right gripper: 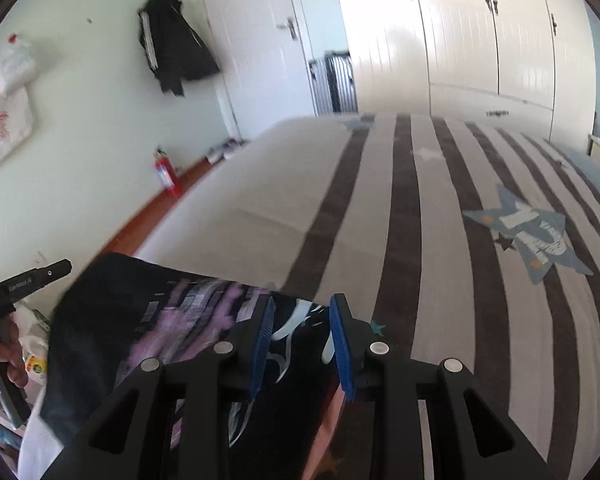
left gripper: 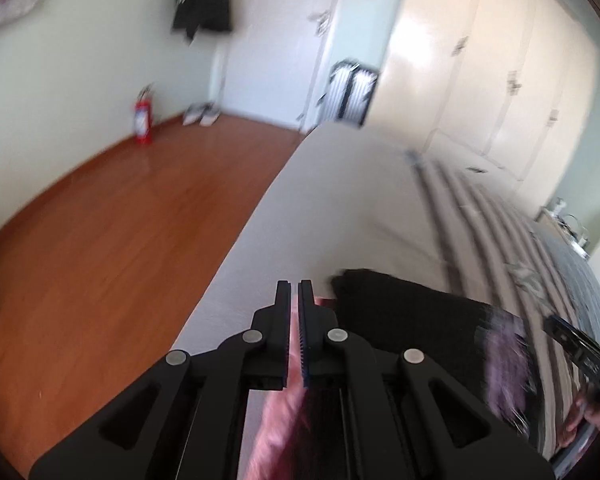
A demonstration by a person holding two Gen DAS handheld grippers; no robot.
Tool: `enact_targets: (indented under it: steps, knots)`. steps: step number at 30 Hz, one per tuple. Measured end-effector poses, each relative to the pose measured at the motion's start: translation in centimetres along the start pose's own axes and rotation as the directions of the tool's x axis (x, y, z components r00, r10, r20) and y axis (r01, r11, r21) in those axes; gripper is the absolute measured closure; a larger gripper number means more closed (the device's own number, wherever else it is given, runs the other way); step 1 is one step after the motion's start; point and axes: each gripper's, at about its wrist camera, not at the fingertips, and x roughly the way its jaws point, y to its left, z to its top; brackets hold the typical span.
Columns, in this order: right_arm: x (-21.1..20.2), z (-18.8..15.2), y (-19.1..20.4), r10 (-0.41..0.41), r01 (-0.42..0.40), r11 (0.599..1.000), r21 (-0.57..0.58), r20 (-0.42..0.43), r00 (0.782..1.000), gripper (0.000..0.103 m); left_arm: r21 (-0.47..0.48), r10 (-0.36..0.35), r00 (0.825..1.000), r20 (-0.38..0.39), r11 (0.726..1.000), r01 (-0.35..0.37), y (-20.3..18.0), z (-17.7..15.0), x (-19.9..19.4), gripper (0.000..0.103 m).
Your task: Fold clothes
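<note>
The left gripper (left gripper: pixel 294 285) has its jaws pressed almost together on a thin pink edge of the black garment (right gripper: pixel 112 320), which has a purple and white print and hangs between both grippers over the near edge of the bed (right gripper: pixel 260 200). The right gripper (right gripper: pixel 302 308) has its blue pads (right gripper: pixel 342 350) partly apart with a bunched fold of the same garment between them, so it is grasping the cloth. The bed has a cover with grey and dark stripes, and a red fire extinguisher (left gripper: pixel 142 122) stands on the wooden floor (left gripper: pixel 120 220) by the wall.
</note>
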Motion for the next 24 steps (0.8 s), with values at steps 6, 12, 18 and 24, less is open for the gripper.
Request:
enact_targets:
  steps: [6, 12, 18, 24]
  knots:
    - [-4.9, -4.6, 3.5, 0.059, -0.057, 0.996, -0.07, 0.021, 0.998, 0.077, 0.144, -0.1, 0.995, -0.007, 0.985, 0.1, -6.1, -5.6, -4.5, 0.101]
    - [-4.5, -8.8, 4.7, 0.029, -0.032, 0.996, -0.077, -0.037, 0.999, 0.076, 0.144, 0.01, 0.994, -0.107, 0.99, 0.006, -4.2, -9.8, -1.4, 0.1]
    - [-6.6, -10.1, 2.4, -0.017, 0.016, 1.0, -0.021, -0.042, 0.999, 0.076, 0.07, 0.129, 0.987, -0.093, 0.99, -0.123, 1.1, -9.5, -3.2, 0.101]
    - [-8.5, -10.7, 0.6, 0.012, -0.01, 0.999, 0.048, -0.057, 0.998, 0.076, 0.093, 0.027, 0.997, -0.074, 0.995, -0.02, -2.1, -9.5, -4.9, 0.101]
